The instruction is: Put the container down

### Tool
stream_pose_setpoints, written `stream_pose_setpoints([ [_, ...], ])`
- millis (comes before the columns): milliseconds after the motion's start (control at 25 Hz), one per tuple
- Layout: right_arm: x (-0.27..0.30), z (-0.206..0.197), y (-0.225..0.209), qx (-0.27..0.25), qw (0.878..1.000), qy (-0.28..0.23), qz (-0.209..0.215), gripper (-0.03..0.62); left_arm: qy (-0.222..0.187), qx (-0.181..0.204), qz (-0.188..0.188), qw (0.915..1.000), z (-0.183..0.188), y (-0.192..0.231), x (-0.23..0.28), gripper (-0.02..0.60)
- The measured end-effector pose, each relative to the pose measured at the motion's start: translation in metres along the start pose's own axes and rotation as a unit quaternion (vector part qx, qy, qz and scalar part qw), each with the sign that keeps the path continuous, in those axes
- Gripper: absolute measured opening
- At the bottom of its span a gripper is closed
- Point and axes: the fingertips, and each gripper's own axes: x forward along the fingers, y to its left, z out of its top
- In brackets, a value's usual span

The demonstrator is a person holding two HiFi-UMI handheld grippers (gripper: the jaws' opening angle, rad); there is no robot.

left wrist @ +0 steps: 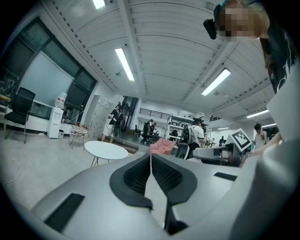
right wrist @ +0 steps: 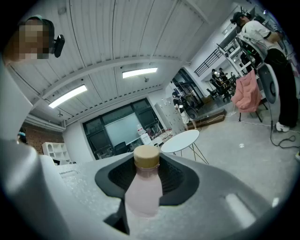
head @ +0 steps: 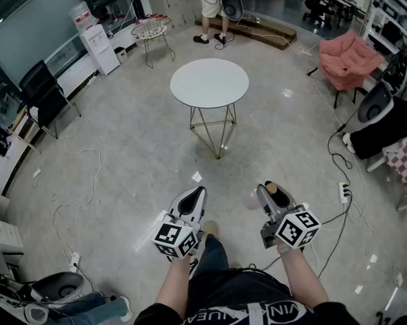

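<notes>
My right gripper is shut on a small pale pink bottle with a tan cap. In the head view the bottle sticks out to the left of the jaws, its cap at the tip. The bottle lies along the jaws, held about level over the floor. My left gripper hovers beside it, its jaws shut together with nothing between them. A round white table on thin gold legs stands ahead, well beyond both grippers.
A pink armchair sits at the far right, a black chair at the left, a wire side table and water dispenser at the back. Cables trail over the grey floor. A person stands far behind the table.
</notes>
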Motion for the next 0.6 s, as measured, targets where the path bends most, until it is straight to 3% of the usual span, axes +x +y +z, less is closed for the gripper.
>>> stream_pose_setpoints([
  [600,0.100,0.016,-0.034,-0.025,0.999,0.024,0.005,0.137,-0.002,-0.005,0.018,0.9998,0.017,0.081,0.071,0.015],
])
